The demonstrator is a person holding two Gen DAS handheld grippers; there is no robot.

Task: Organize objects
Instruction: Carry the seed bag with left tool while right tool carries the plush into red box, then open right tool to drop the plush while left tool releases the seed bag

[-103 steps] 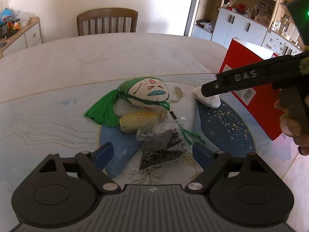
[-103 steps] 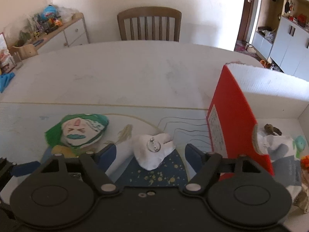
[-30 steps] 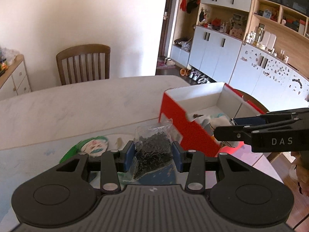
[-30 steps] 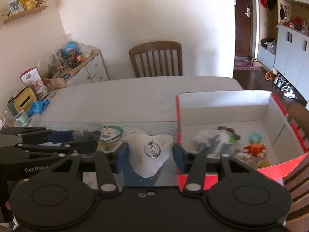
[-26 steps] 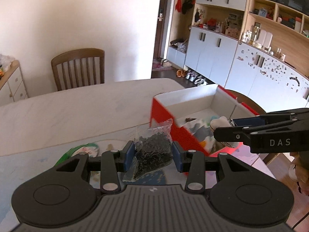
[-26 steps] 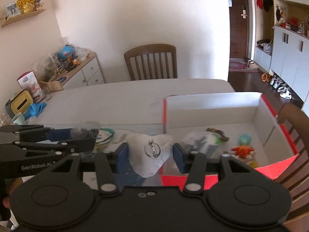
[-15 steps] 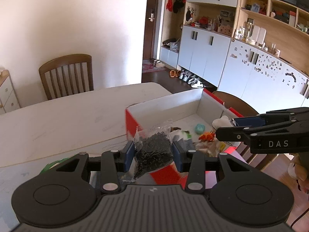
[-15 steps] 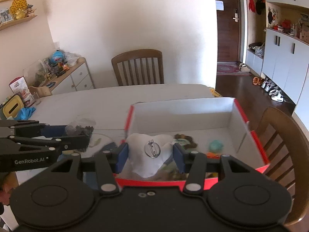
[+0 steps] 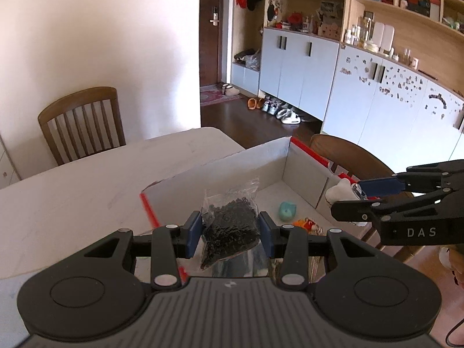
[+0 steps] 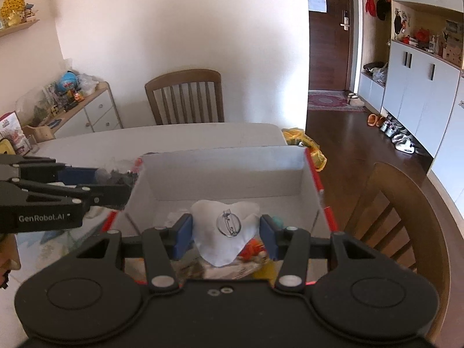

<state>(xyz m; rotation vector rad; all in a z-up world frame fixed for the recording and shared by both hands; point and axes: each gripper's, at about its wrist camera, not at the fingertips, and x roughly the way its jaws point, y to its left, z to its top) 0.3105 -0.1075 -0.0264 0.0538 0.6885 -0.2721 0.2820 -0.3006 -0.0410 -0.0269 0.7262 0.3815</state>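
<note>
My left gripper (image 9: 230,232) is shut on a clear bag of black beads (image 9: 230,223) and holds it above the near left part of the red box (image 9: 220,174). My right gripper (image 10: 226,233) is shut on a white heart-shaped cushion with a metal pin (image 10: 224,229), held over the box's (image 10: 226,171) white inside. The right gripper also shows at the right of the left wrist view (image 9: 348,195), and the left gripper at the left of the right wrist view (image 10: 127,182). Small toys lie in the box, among them a teal one (image 9: 287,211) and an orange one (image 9: 304,224).
The box stands at the right end of the white table (image 9: 87,185). A wooden chair (image 10: 185,98) stands at the table's far side and another (image 10: 400,220) right of the box. Cabinets (image 9: 348,87) line the right wall.
Both grippers have carried their objects to the right, from the table mat to above the open box. The box now fills the middle of both views.
</note>
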